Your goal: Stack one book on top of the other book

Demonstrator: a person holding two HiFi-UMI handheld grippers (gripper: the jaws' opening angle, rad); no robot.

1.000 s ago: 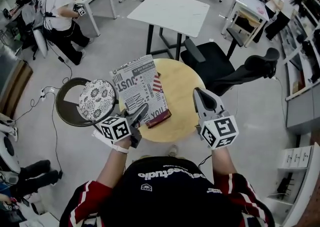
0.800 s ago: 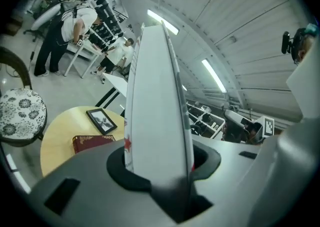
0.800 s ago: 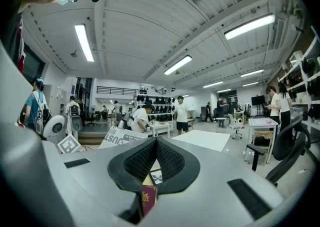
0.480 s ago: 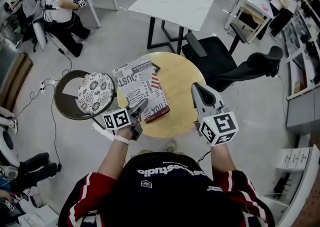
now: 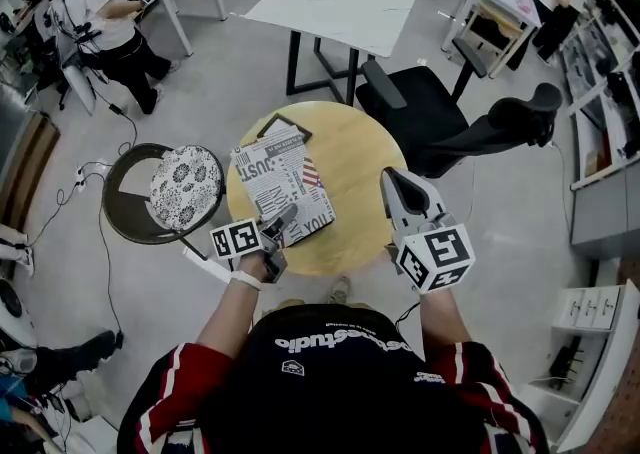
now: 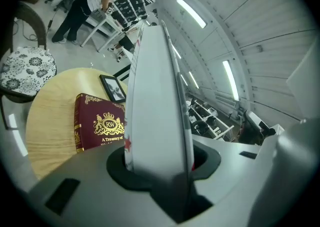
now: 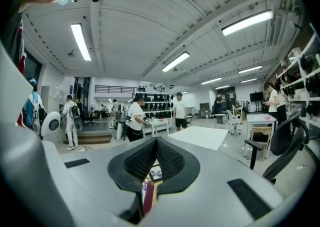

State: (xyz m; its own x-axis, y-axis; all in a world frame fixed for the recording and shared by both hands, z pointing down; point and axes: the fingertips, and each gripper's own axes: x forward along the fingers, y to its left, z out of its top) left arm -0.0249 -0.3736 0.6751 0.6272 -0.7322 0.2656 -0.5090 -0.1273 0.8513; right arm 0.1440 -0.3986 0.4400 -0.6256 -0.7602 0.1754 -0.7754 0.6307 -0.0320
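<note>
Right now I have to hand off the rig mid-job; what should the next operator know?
Left gripper: shut on the newsprint book, held over the red book.
Right gripper: shut, empty, at the round table, right edge.
Done: newsprint book gripped and over the red one.
Left: lay it flat on the red book, open the jaws.

Left gripper (image 5: 282, 226) holds the newsprint book (image 5: 278, 177) over the round table (image 5: 358, 170).

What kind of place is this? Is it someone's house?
Not a house. It looks like a big workshop or lab: there's a white worktable, a black office chair, and long ceiling lights overhead.
</note>
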